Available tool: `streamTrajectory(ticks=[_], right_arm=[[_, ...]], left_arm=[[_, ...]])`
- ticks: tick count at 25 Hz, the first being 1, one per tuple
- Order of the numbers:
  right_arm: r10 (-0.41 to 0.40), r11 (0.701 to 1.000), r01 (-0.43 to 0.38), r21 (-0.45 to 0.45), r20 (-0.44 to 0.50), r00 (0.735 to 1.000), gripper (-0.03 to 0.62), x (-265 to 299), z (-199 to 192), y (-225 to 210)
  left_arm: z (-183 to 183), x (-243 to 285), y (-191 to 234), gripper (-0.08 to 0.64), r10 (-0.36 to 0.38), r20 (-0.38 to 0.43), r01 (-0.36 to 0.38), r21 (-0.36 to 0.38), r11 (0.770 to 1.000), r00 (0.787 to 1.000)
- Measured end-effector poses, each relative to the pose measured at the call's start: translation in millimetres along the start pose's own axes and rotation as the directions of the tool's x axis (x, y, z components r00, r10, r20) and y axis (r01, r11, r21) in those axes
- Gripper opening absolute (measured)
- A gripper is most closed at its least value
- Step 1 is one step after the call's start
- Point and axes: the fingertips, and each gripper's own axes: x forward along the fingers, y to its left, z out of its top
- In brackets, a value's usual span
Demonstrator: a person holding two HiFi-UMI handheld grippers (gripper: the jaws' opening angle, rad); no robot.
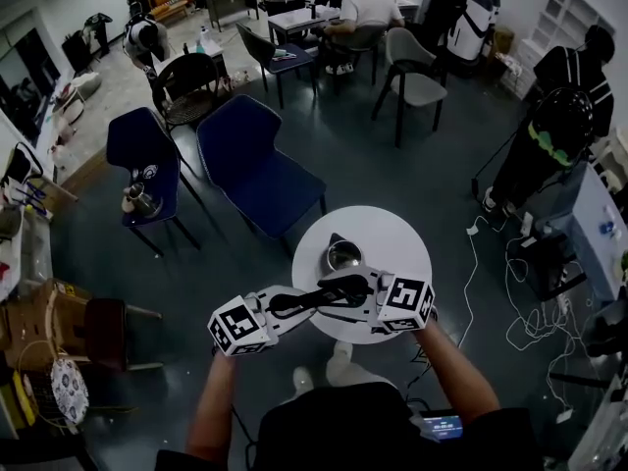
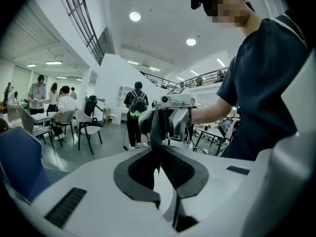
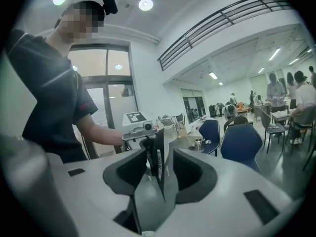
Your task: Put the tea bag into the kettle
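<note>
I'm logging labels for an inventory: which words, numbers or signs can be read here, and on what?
Dark packet between the right tongs: white print, too blurred to read.
Marker cubes: black-and-white square patterns, no words.
No other text is legible.

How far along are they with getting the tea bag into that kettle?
Nothing looks done yet. The kettle stands open on the table. The left gripper pinches the dark tea bag, whose other edge sits between the open jaws of the right gripper. Dropping it into the kettle remains.
</note>
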Motion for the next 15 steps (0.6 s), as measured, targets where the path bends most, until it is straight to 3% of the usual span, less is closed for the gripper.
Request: streamTrajectory(ticks=[2,6,15], right_arm=[[0.004,1.000,-0.004,-0.003,-0.008,1.000,0.124,-2,-5,-4],[-0.006,0.999,0.005,-0.032,-0.034,0.999,0.067,-6,-14,-19],[0.017,1.000,-0.019,-0.023,-0.066,0.998,0.032,-12,-28,-44]], left_arm=[[-3,5,3,0.041,-0.002,-0.006,0.002,-0.006,1.000,1.000],[-7,14,18,0.041,0.013,-0.003,-0.013,-0.030,0.999,1.000],[-14,33,41,0.043,0.056,0.009,-0.055,-0.077,0.996,0.998]])
